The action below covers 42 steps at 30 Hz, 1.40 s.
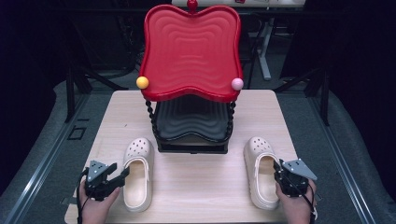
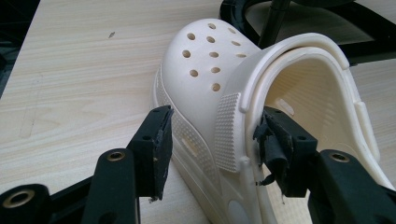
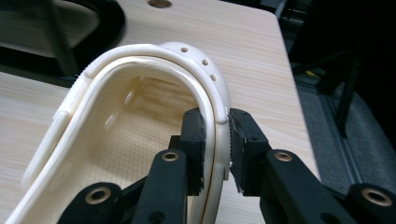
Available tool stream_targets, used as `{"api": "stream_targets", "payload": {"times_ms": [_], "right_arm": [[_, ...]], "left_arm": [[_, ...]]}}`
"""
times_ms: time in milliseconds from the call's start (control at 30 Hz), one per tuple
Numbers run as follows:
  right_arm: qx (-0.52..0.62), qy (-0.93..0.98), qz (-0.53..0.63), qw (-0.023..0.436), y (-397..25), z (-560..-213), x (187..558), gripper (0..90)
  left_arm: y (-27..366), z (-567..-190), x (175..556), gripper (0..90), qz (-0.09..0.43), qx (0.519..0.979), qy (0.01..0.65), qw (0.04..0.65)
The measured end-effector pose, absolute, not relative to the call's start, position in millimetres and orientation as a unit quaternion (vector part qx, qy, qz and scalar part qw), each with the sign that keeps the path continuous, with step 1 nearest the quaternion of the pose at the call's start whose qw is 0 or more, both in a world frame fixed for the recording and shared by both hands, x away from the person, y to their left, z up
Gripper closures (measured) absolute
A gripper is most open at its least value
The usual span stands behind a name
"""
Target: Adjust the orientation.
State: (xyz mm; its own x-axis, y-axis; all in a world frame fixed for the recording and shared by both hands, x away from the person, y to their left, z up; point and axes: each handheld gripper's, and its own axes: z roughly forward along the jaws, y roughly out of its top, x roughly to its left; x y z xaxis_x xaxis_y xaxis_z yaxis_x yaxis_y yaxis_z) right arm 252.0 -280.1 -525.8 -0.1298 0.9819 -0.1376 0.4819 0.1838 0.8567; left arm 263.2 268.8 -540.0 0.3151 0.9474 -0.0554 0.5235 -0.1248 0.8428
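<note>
High view: two cream clogs lying toes-forward on worktop (image 1: 196, 186) before red-and-black rack (image 1: 191, 51), left clog (image 1: 137, 175) between spread left fingers (image 2: 156, 144), right clog (image 1: 259, 172) pinched at outer wall by right fingers (image 3: 194, 140).

2 cream clogs (image 1: 138, 172) (image 1: 260, 170) upright on table, toes fwd, well apart.

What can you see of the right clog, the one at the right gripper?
The right clog is cream-white and looks like soft foam, with small round holes over its toe. It lies flat on the wooden table, toe toward the black and red rack. The right gripper pinches its outer side wall: one jaw inside, one outside.
</note>
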Motion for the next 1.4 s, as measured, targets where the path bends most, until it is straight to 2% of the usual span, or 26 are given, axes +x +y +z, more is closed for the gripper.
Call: {"api": "stream_targets", "payload": {"times_ms": [200,500,667,767,933,1400], "right_arm": [[0.534,0.677,0.337,0.379,-260.3,-525.4,248.5,76.2],[0.533,0.692,0.333,0.355,-232.1,-528.5,244.3,74.2],[0.535,0.697,0.336,0.34,-230.1,-528.4,243.4,72.3],[0.538,0.692,0.356,0.324,-235.6,-527.5,243.0,66.3],[0.509,0.699,0.366,0.344,-235.5,-524.3,239.1,62.8],[0.486,0.721,0.341,0.358,-231.3,-527.0,250.4,65.8]], "left_arm": [[268.3,-539.9,263.1,46.5,0.262,0.703,0.523,0.404],[266.0,-538.0,261.2,46.7,0.263,0.707,0.514,0.408],[263.3,-536.9,260.3,47.7,0.266,0.714,0.504,0.408],[259.9,-535.3,259.3,50.1,0.271,0.719,0.493,0.408],[253.9,-533.0,258.7,54.5,0.291,0.73,0.475,0.396],[240.4,-533.7,272.6,63.3,0.317,0.742,0.467,0.362]]}}
